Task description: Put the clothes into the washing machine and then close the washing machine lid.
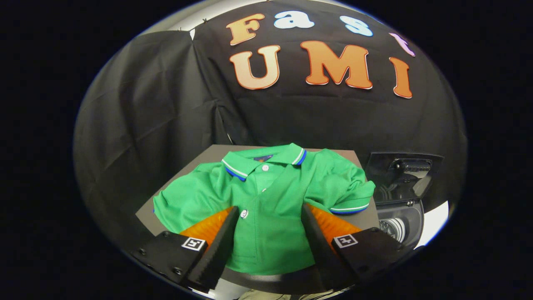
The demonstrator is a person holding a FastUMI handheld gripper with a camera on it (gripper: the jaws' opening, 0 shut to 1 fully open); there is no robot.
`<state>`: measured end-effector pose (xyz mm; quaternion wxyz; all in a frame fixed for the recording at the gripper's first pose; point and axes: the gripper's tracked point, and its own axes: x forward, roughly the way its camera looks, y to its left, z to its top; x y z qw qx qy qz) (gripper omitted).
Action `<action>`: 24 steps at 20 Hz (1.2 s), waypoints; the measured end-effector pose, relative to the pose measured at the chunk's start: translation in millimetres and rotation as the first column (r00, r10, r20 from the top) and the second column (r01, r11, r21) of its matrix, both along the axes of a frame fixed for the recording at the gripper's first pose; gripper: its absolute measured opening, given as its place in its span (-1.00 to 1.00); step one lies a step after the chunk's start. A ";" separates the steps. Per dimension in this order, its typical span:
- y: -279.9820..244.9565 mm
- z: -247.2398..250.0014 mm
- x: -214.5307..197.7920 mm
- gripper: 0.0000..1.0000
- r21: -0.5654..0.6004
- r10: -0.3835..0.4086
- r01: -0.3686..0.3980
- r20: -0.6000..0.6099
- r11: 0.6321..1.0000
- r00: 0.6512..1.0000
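Two fingers of the gripper [270, 212] stood wide apart above a green polo shirt [266, 200], gripping nothing. That shirt lay spread on a grey table [208, 153], its collar on the far side. Beside the table, the washing machine [399, 216] had its lid [402, 175] up.

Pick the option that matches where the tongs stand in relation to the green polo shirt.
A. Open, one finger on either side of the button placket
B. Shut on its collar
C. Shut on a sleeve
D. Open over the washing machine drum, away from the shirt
A: the tongs are open, with the green polo shirt with blue-and-white trim lying flat on the grey table and its button placket showing between the two spread fingers.
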<state>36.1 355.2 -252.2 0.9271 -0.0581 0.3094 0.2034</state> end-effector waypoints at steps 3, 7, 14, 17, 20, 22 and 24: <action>4.8 -3.1 -0.1 0.72 0.042 0.050 -0.049 -0.040 0.998 0.998; 8.1 0.4 -2.2 0.03 0.141 0.077 -0.068 -0.063 0.988 0.995; 7.6 14.0 0.3 -0.79 0.003 0.074 -0.074 0.074 0.997 0.995; 5.0 41.4 10.8 -0.79 -0.045 0.076 -0.069 0.160 0.997 0.984; -10.9 64.4 12.5 -0.79 -0.018 0.040 -0.038 0.198 0.999 0.979; -32.4 87.6 21.1 -0.79 -0.026 0.009 -0.002 0.244 1.000 0.970; -59.8 109.1 33.6 -0.79 -0.037 -0.037 0.050 0.300 0.998 0.953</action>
